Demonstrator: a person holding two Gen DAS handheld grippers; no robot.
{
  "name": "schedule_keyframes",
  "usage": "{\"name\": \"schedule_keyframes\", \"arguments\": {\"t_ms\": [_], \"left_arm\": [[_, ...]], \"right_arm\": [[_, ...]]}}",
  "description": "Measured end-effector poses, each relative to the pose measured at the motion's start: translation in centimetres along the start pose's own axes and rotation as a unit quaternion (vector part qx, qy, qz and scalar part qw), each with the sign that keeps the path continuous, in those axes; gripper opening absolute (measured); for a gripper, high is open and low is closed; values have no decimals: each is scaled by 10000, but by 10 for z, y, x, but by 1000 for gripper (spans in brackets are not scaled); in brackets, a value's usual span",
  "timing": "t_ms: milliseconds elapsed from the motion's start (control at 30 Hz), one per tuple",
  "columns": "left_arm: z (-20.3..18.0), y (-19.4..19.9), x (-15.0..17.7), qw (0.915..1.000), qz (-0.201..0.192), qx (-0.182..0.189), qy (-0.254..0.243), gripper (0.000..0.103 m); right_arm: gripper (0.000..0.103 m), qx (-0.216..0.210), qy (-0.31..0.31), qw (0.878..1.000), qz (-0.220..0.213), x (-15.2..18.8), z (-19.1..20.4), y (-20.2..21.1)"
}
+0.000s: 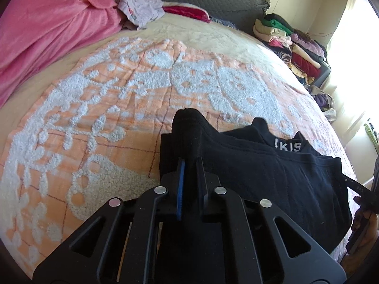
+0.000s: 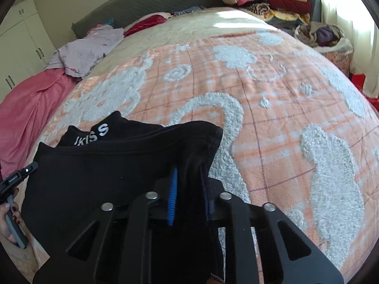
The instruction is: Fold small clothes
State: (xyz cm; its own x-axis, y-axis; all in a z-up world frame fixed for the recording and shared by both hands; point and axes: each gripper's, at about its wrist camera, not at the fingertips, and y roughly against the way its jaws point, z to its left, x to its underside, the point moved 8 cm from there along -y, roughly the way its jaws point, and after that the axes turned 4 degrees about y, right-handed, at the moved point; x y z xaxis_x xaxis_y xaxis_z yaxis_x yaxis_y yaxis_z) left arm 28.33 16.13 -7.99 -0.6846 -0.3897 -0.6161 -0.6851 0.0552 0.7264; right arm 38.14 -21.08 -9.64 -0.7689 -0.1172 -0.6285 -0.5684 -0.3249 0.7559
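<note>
Both the left gripper (image 1: pixel 189 163) and right gripper (image 2: pixel 189 172) pinch corners of black underwear (image 1: pixel 272 165) above an orange-and-white fleece bedspread (image 1: pixel 106 118); folded clothes (image 1: pixel 296 45) line the sunlit wall

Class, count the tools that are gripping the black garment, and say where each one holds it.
2. The left tool pinches the black garment at its left corner; the right tool pinches its right corner.

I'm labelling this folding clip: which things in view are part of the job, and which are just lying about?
In the job:
black garment
left gripper, shut on it
right gripper, shut on it
bedspread, the work surface

Lying about:
pink blanket
lilac clothes
red cloth
stacked folded clothes
</note>
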Motion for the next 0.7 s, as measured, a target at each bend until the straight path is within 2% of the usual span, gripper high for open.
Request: {"name": "schedule_keyframes", "arguments": {"t_ms": [200,300,500,700], "left_arm": [[-7,18,-19,9992,-378,-53,-132,2],[-4,10,-21,9990,-360,-215,-171,2],[6,-14,-5,9986,-84,-475,-207,2],[9,-17,0,9983,-18,-540,-230,7]], "right_arm": [[11,125,188,9984,-524,-27,4,24],[10,311,232,9982,-453,-31,-1,13],[11,714,221,9972,-46,-9,-15,-18],[18,936,158,9955,-35,-5,-21,-20]]}}
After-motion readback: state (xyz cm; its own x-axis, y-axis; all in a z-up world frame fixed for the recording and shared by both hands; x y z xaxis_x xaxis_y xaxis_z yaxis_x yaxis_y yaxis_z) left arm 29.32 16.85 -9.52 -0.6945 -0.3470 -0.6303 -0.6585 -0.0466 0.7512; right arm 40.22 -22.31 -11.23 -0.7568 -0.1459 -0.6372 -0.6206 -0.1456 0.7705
